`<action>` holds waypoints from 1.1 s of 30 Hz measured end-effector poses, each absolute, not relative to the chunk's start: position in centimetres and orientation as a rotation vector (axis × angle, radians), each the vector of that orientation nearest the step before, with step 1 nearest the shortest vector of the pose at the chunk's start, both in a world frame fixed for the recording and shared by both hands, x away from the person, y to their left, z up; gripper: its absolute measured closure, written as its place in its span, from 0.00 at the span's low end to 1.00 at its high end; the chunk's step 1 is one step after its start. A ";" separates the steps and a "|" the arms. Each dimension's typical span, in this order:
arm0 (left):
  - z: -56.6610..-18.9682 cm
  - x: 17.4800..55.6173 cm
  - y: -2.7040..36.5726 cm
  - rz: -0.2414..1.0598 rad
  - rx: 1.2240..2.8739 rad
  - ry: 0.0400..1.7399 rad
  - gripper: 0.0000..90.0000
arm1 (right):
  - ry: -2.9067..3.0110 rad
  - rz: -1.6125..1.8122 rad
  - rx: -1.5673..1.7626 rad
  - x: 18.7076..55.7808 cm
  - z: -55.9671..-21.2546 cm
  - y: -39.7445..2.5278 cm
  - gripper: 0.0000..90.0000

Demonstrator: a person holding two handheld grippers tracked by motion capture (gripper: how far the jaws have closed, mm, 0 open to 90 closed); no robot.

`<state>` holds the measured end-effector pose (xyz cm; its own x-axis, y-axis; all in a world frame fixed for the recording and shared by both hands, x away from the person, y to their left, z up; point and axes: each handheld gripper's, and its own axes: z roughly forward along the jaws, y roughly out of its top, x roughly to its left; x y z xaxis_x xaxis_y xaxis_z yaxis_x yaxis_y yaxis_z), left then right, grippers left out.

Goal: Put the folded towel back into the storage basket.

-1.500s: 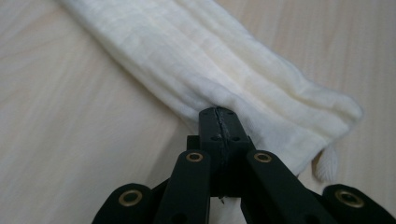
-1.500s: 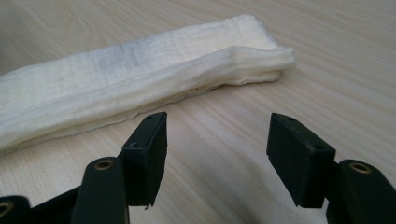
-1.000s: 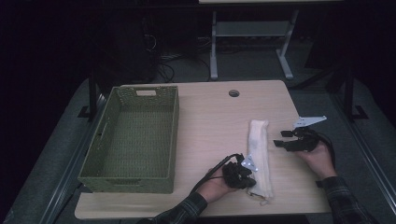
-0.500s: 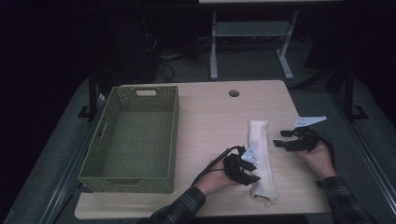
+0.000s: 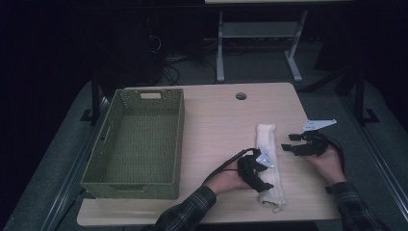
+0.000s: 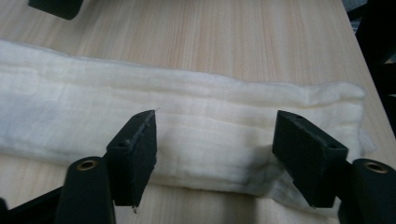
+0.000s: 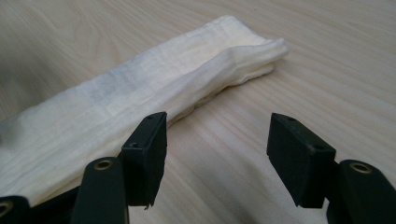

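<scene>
A long, folded white cloth [image 5: 267, 144] lies lengthwise on the wooden table [image 5: 216, 120], right of centre. My left gripper [image 5: 263, 173] comes in from the cloth's left side near its front end. It is open, with its jaws straddling the cloth [image 6: 187, 112] and lowered over it in the left gripper view [image 6: 215, 126]. My right gripper [image 5: 286, 142] hovers just right of the cloth's far half. It is open and holds nothing. In the right gripper view [image 7: 217, 123] the cloth's [image 7: 140, 93] far end lies ahead and to the left.
A green woven basket [image 5: 179, 139] stands empty on the left half of the table. A round cable hole [image 5: 241, 96] sits near the far edge. Desk legs and cables show on the dark floor beyond.
My left gripper has shifted slightly right and farther up, onto the cloth. The right gripper and the cloth have stayed about where they were.
</scene>
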<state>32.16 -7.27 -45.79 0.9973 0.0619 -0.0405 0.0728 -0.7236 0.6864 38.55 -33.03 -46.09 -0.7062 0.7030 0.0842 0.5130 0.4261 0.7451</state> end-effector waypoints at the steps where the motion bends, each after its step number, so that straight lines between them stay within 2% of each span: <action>1: -46.0 32.2 -7.4 -0.019 2.387 0.090 0.32 | 2.442 1.147 1.063 38.5 -46.1 -33.0 0.42; 6: -46.7 32.3 -7.6 -0.033 2.414 0.078 0.28 | 2.441 1.149 1.062 38.5 -46.1 -33.0 0.42; 12: -46.7 32.1 -7.6 0.002 2.413 0.076 0.32 | 2.442 1.147 1.052 38.6 -46.1 -33.0 0.42; 15: -46.6 32.3 -7.3 0.009 2.405 0.094 0.42 | 2.442 1.145 1.051 38.6 -46.1 -32.9 0.42; 16: -46.6 32.4 -7.3 0.013 2.400 0.098 0.49 | 2.444 1.147 1.053 38.6 -46.1 -32.9 0.42; 19: -46.5 32.5 -7.1 0.019 2.402 0.110 0.62 | 2.444 1.150 1.053 38.6 -46.2 -32.9 0.42; 21: -46.5 32.5 -7.1 0.021 2.402 0.113 0.75 | 2.445 1.150 1.053 38.6 -46.1 -32.9 0.42; 24: -46.3 32.2 -7.3 0.032 2.411 0.118 0.84 | 2.451 1.148 1.038 38.8 -46.0 -32.8 0.42; 28: -46.1 32.1 -7.3 0.046 2.424 0.115 0.88 | 2.450 1.170 1.016 39.4 -45.4 -32.6 0.42; 33: -46.2 32.4 -7.0 0.002 2.419 0.143 0.88 | 2.472 1.217 0.948 40.8 -44.4 -32.1 0.42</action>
<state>32.37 -7.02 -46.19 0.9939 0.1037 -0.0376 0.1028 -0.7470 0.6568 40.84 -32.09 -44.41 -0.7651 0.6393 0.0768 0.4506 0.4463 0.7732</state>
